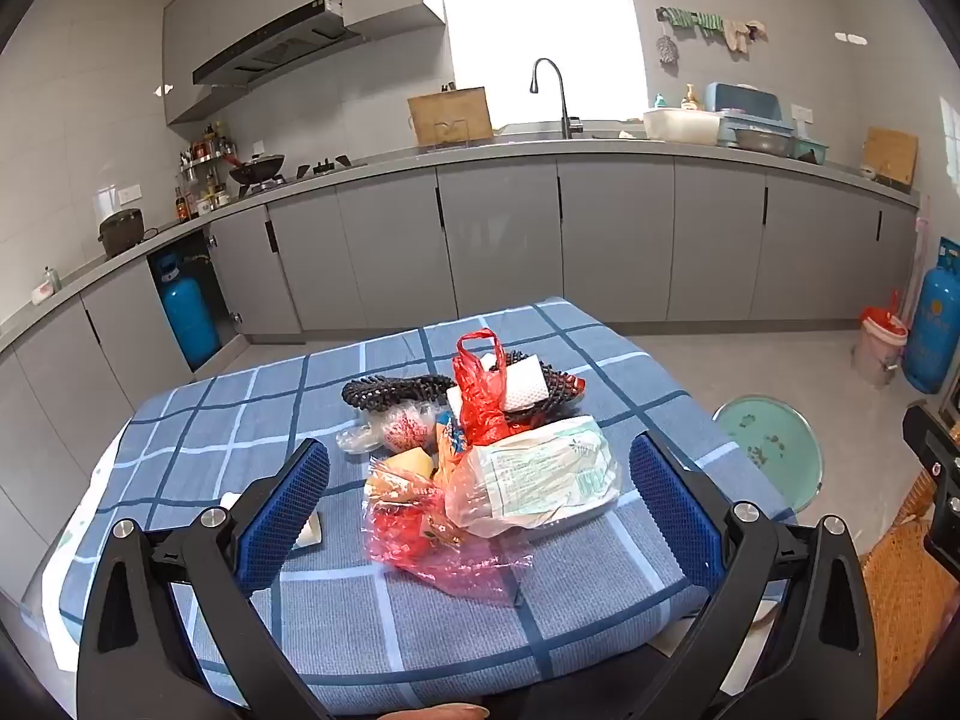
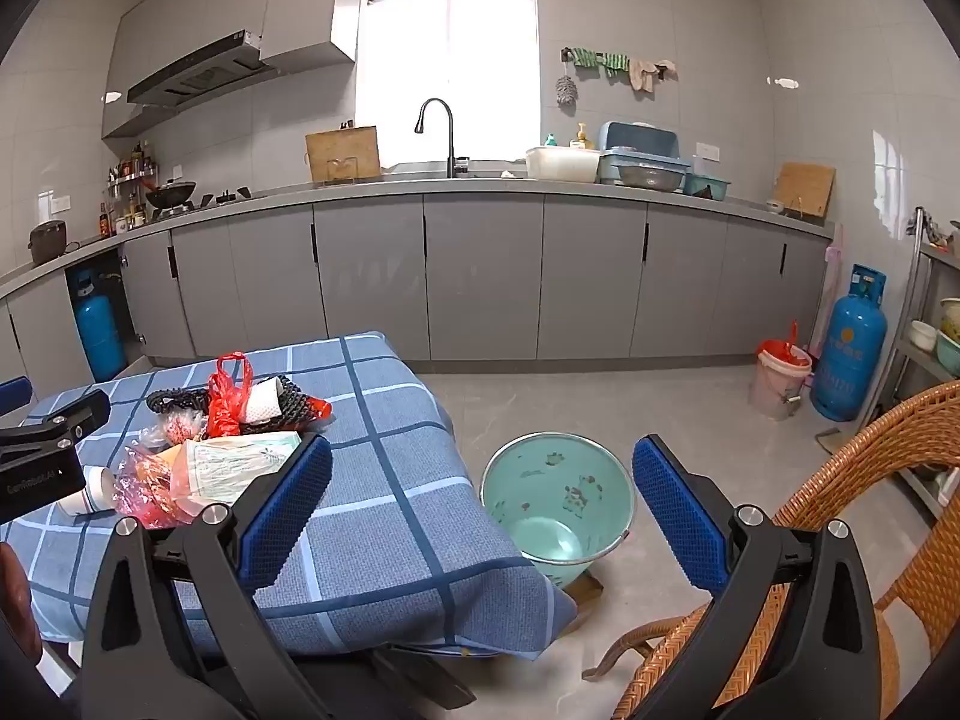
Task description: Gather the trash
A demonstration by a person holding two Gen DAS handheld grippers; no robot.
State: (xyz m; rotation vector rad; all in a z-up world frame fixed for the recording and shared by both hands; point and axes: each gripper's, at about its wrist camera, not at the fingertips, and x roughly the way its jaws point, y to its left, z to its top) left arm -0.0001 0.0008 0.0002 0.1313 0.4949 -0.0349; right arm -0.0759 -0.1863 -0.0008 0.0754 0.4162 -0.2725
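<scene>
A pile of trash lies on the blue checked tablecloth (image 1: pixel 420 618): a clear bag with a pale green packet (image 1: pixel 540 480), a crumpled red-pink wrapper (image 1: pixel 420 540), a red plastic bag (image 1: pixel 480 387), black netted pieces (image 1: pixel 396 391) and a white paper cup (image 2: pixel 90 489). My left gripper (image 1: pixel 480 480) is open, its blue pads either side of the pile, just short of it. My right gripper (image 2: pixel 483 480) is open and empty, out past the table's right edge, above a mint green bucket (image 2: pixel 558 498) on the floor.
A wicker chair (image 2: pixel 870 480) stands at the right. A pink bin lined with a red bag (image 2: pixel 780 381) and a blue gas cylinder (image 2: pixel 849 348) stand by the far wall. Grey kitchen cabinets (image 2: pixel 480 282) run along the back.
</scene>
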